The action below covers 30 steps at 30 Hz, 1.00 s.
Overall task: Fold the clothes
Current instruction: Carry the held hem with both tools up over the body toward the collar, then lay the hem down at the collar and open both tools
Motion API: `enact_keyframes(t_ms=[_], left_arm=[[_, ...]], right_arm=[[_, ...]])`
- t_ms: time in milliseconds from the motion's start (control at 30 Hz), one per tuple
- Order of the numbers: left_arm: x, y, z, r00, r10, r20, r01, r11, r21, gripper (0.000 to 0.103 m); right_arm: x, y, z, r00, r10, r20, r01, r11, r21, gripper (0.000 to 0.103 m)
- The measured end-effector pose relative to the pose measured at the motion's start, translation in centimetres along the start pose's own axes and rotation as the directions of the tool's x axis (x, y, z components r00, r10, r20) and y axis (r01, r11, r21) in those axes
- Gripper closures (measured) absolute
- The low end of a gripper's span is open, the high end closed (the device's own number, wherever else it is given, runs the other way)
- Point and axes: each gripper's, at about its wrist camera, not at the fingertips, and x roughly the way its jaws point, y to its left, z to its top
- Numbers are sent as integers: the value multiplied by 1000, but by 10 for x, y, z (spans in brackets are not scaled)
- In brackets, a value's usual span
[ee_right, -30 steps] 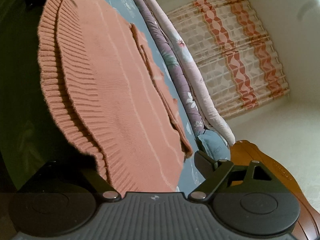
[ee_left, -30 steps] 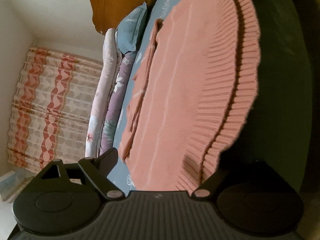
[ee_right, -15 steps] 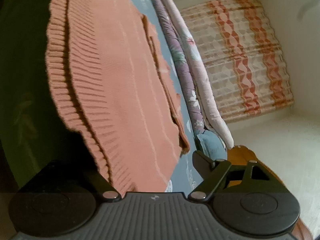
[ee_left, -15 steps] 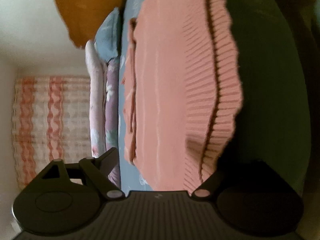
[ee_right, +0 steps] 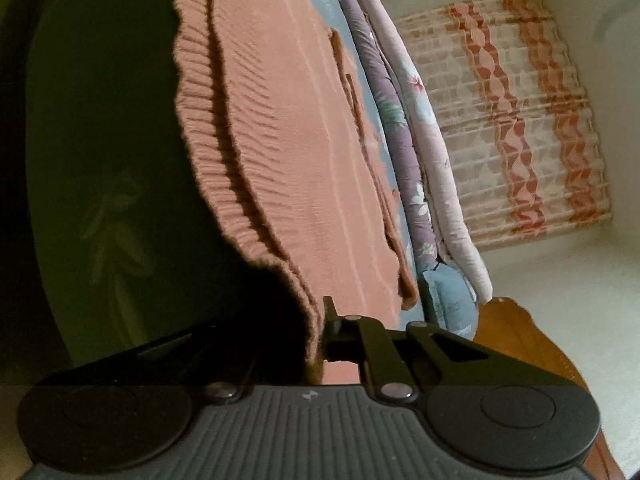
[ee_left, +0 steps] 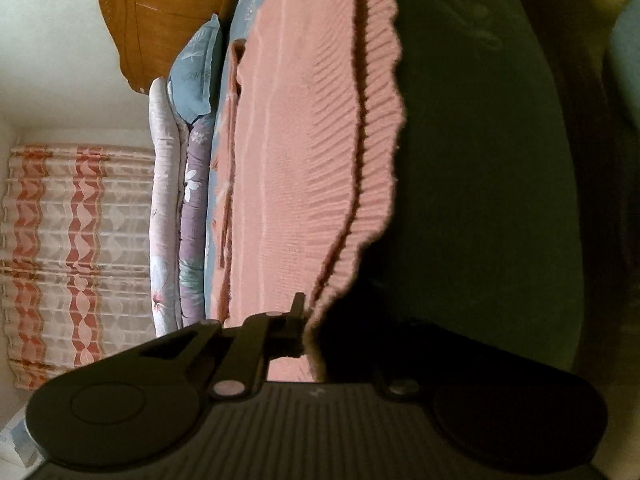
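A salmon-pink knitted sweater [ee_left: 292, 152] lies spread on a blue floral bed sheet [ee_left: 245, 12], its ribbed hem hanging toward the bed's near edge. My left gripper [ee_left: 306, 320] is shut on one corner of that ribbed hem; only its left finger shows, the other is lost in shadow behind the knit. The same sweater [ee_right: 288, 152] fills the right wrist view, where my right gripper [ee_right: 318, 322] is shut on the hem's other corner. Both cameras are rolled sideways, so the bed runs vertically.
A dark green bed side [ee_left: 480, 184] drops away below the hem. Rolled floral quilts [ee_left: 176, 216] and a blue pillow [ee_left: 196, 72] line the far side, by a wooden headboard [ee_left: 160, 12]. An orange-patterned curtain [ee_right: 516, 120] covers the far wall.
Both grippers were open around the hem corners one second ago; now each has shut on the ribbed edge. The cameras have shifted slightly closer to the hem.
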Motion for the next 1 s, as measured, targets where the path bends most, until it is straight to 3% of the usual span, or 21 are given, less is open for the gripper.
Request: enact_keyframes(t_ms=[100,333,533,1000], left_arm=[[-1,6,-1,1000,4,3,-4,1000,-16,99],[-1,48,-1,996,74,41,-73,997,-27,98],[23,91,1,994,99,55,-97,995,-34,97],[127,207,3,998,-35,42,40,990,-132,97]], right_arm=[[-1,-7,-2,1000,19,13,-19,1000,15,93],[0,-45,2,998,-31,58,31,1000,3,92],[30,-87,11,996,-53,68,54,998,-11,92],[130,-186,41,998,59,7,-60,998,34,92]])
